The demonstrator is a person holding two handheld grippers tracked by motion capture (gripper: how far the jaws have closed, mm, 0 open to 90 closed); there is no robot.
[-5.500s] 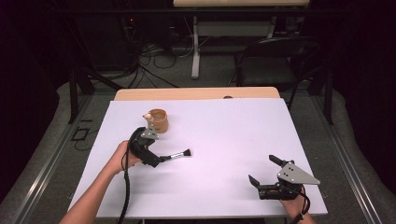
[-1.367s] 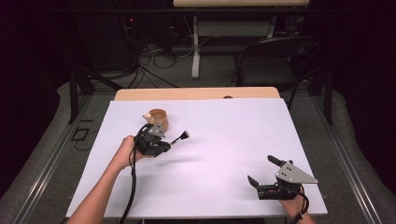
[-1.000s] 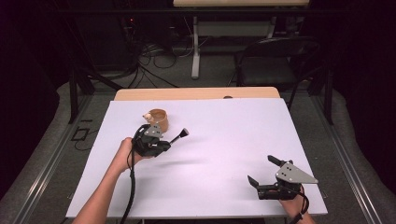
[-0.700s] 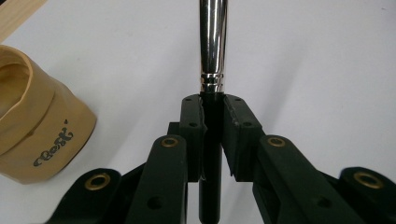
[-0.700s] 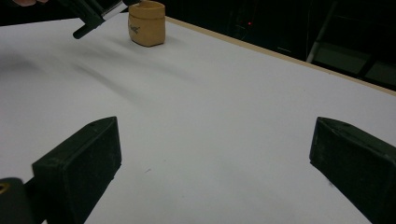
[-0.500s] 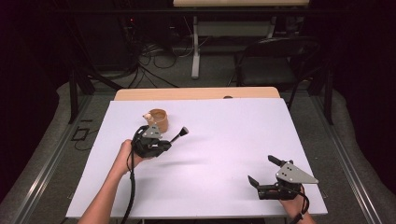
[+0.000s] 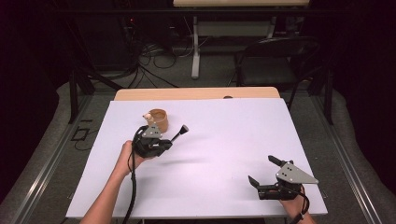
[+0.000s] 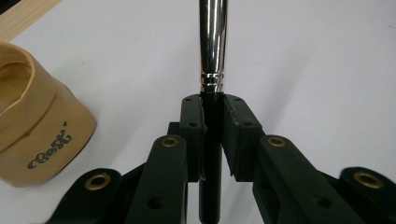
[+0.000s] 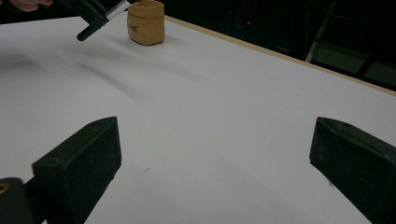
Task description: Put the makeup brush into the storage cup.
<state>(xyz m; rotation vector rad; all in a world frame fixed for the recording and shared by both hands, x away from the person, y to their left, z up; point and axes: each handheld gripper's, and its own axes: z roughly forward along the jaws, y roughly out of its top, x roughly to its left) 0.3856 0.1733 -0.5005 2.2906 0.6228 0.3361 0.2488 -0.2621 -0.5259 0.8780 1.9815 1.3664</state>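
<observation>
Left gripper point(image 8: 212, 119) at bottom centre of frame, both black jaws clamped tight on a brush handle point(image 8: 211, 154). Handle black where gripped, shiny metal sleeve point(image 8: 212, 42) above it running straight up out of the top edge. Tan cup point(image 8: 35, 119) at left edge with dark lettering, standing on white table point(image 8: 317, 60). Wood strip point(image 8: 23, 16) in upper left corner.

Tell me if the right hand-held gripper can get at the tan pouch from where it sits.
Probably yes: the right hand-held gripper stands open, and bare white table lies between it and the tan pouch. It sits far across, though, so a long reach is needed.
</observation>
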